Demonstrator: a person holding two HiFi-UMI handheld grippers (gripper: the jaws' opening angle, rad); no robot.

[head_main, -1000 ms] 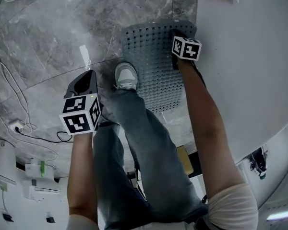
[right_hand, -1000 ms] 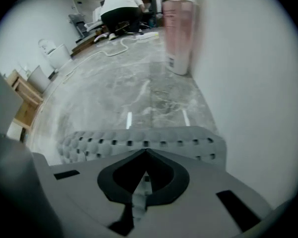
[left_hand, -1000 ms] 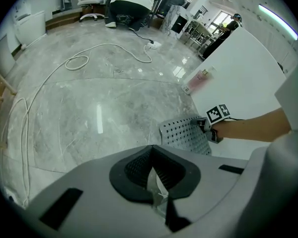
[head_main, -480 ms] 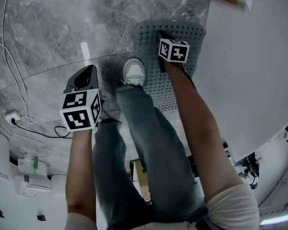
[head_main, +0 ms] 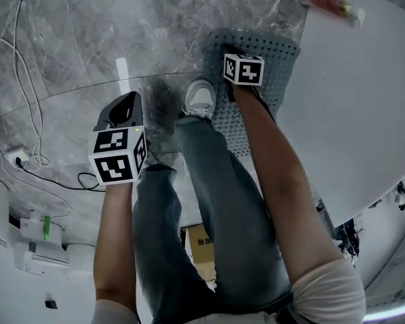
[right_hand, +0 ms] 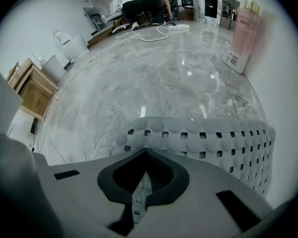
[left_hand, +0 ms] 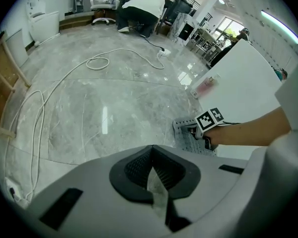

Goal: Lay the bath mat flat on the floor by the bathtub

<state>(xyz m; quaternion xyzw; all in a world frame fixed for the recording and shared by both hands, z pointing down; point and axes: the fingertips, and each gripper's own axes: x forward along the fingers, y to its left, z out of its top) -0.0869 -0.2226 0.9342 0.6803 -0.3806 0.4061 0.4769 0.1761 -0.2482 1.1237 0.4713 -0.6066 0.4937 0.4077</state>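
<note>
Holding the right gripper (head_main: 228, 51), jaws together, over the bath mat's (head_main: 277, 66) far edge beside the bathtub (head_main: 351, 113); hanging the left gripper (head_main: 123, 103), jaws together and empty, above open floor (head_main: 67, 46).

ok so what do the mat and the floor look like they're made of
The mat looks like soft grey rubber or flexible plastic with a matte finish: it has moulded rows of square holes and round bumps. The floor looks like polished grey marble or marble-look tile: it shows pale veins and glossy light reflections.
</note>
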